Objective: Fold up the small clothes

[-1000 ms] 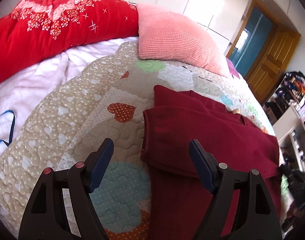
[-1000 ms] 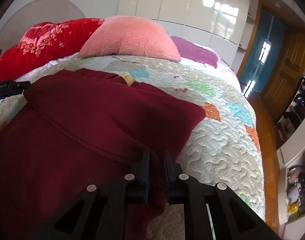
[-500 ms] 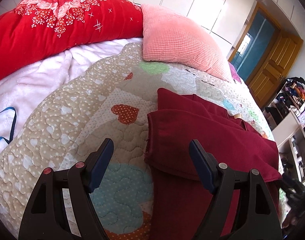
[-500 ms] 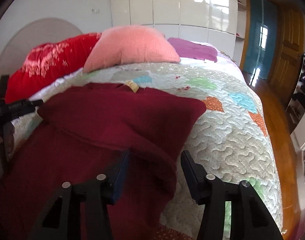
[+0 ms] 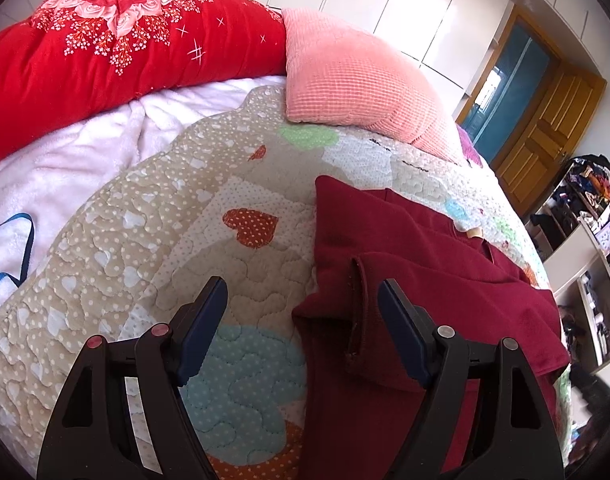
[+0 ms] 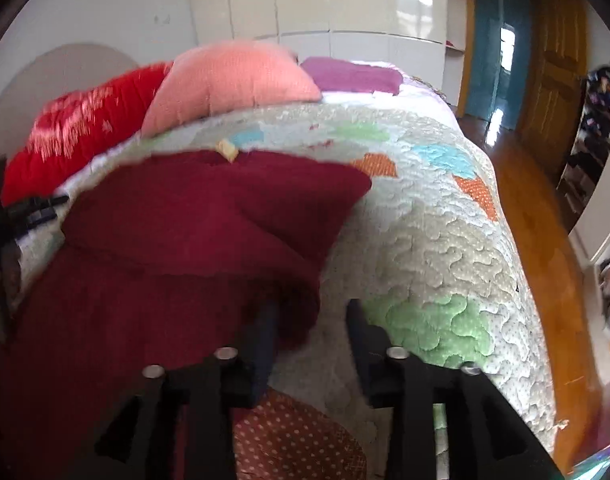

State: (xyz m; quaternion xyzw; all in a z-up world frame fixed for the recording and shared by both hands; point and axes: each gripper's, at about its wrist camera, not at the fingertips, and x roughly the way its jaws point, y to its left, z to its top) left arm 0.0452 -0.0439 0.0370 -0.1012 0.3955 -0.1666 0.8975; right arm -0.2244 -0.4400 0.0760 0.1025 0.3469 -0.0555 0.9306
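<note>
**Two handheld grippers over a dark red garment on a quilted bed**

A dark red knitted garment (image 5: 425, 280) lies partly folded on a bed covered by a beige and white quilted patchwork bedspread (image 5: 145, 240) with dotted hearts and pastel patches. In the left wrist view the garment fills the right half of the bedspread, with one layer folded over another and a hemmed edge running toward the camera. A small pale tag (image 5: 475, 233) shows near its far edge.

The left gripper (image 5: 303, 312), black with dark blue pads, hangs just above the bed with its fingers spread wide and nothing gripped. The left finger (image 5: 203, 328) is over bare bedspread; the right finger (image 5: 401, 328) is over the garment, and the garment's near left corner lies between the two.

The right wrist view is blurred. The right gripper (image 6: 311, 332) has its jaws parted about halfway and opening. A bunched corner of the garment (image 6: 185, 240) lies just beside the left finger (image 6: 265, 340), partly between the fingers, but the pads do not press on it. The right finger (image 6: 363, 340) is over bedspread (image 6: 445, 260).

At the head of the bed rest a bright red flowered quilt (image 5: 105, 40) and a salmon pink ribbed cushion (image 5: 357, 80), touching side by side. A fluffy white blanket (image 5: 65, 160) lies left of the bedspread. Behind stand glossy white wardrobe doors (image 5: 385, 0), and to the right an orange wooden door (image 5: 545, 128).
</note>
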